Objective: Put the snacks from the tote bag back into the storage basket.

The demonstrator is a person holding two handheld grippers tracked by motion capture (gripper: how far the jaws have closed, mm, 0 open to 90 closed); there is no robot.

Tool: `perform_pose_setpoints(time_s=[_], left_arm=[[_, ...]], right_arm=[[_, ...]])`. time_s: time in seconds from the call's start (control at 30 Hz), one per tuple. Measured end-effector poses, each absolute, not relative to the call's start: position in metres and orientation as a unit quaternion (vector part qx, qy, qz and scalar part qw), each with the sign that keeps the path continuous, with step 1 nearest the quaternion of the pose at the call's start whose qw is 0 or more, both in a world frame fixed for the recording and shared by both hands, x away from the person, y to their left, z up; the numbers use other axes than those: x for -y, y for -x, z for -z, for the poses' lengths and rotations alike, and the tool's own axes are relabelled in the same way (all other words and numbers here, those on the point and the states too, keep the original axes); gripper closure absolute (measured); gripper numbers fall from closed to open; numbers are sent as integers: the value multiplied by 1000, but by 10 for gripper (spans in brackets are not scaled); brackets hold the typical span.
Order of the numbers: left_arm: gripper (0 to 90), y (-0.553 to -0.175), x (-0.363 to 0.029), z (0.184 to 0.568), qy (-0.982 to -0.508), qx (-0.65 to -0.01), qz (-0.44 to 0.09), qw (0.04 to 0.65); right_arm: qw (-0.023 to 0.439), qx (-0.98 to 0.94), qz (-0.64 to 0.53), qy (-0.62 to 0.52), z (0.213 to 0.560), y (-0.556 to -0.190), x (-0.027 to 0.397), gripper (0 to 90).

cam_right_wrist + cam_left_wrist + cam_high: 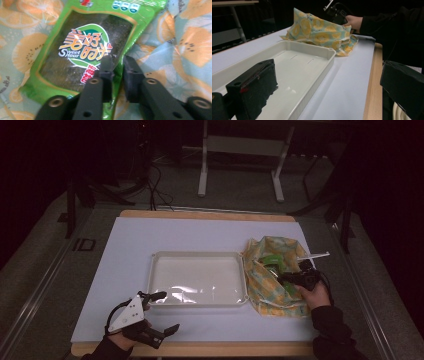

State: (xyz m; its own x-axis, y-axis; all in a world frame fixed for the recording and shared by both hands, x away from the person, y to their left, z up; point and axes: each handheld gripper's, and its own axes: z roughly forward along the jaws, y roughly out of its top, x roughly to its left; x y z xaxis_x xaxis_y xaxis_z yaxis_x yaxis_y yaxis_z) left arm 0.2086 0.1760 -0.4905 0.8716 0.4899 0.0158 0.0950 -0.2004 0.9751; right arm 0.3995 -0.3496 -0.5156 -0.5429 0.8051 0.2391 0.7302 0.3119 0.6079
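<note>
- My left tongs point(159, 312) hover near the front edge of the surface point(125, 245), jaws spread wide with nothing between them, one jaw over the near rim of the white tray point(197, 256).
- My right tongs point(117, 65) are nearly closed, pinching the lower edge of the green snack packet point(85, 47); the pads look to hold only a thin strip of film.
- I judge the risk is slippage: the glossy packet could slide out when I lift, since the grip is near one corner and it would hang and swing.
- The fabric could also snag and come up with it, dragging the bag.
- The packet is flat, shiny green, with orange lettering and a dark window.
- It lies in the open mouth of the orange-print cloth bag point(265, 285), right of the tray.
</note>
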Motion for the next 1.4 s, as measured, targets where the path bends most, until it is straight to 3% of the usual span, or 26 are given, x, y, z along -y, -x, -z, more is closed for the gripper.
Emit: perform_pose_setpoints(time_s=[0.27, 0.53, 1.4], left_arm=[[11, -208, -176, 490, -757, -193, -165, 603], [11, -208, -177, 490, -756, -194, -165, 602], [11, -209, -176, 490, -756, -194, -167, 602]], right_arm=[[87, -812, -326, -477, 510, -395, 340, 877], [85, -800, -348, -481, 504, -392, 343, 886], [145, -751, -409, -497, 465, -359, 371, 895]])
